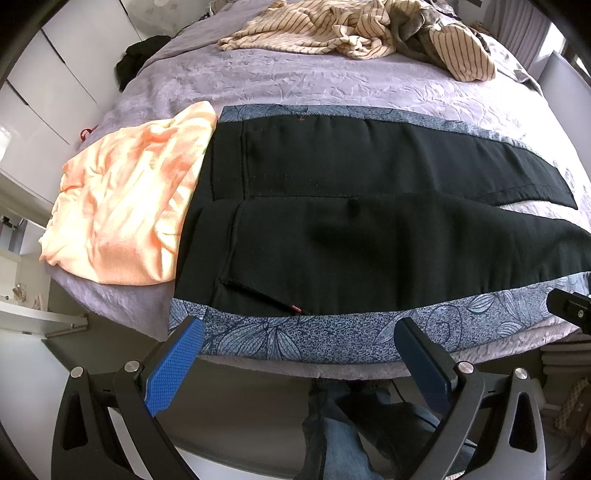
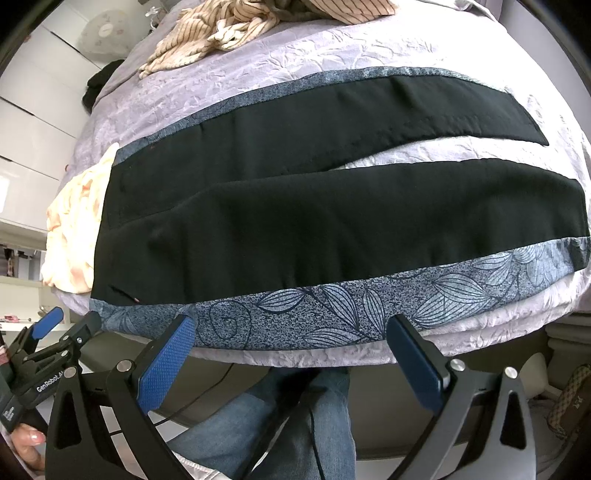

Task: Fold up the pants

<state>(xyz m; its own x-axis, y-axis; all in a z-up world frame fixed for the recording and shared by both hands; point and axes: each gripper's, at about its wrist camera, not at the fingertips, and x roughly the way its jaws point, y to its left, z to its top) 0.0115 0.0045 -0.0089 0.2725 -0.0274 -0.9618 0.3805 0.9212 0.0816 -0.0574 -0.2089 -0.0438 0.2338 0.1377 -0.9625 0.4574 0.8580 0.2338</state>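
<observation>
Left wrist view: both tools (image 1: 295, 343) (image 2: 291, 341) gape empty, just short of the flat black pants' (image 1: 369, 236) near edge.

pants (image 1: 369, 236) on bed (image 1: 295, 81) (shirt (image 1: 125, 206) left)

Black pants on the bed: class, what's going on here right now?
A person stands at the bed's edge with a hand-held gripper in each hand. The black pants lie spread flat on a blue leaf-print cloth, legs apart, waist beside a peach garment. The left gripper and right gripper are both open, short of the near edge, touching nothing. No fold has been made yet. Striped clothes are piled at the far side.
</observation>
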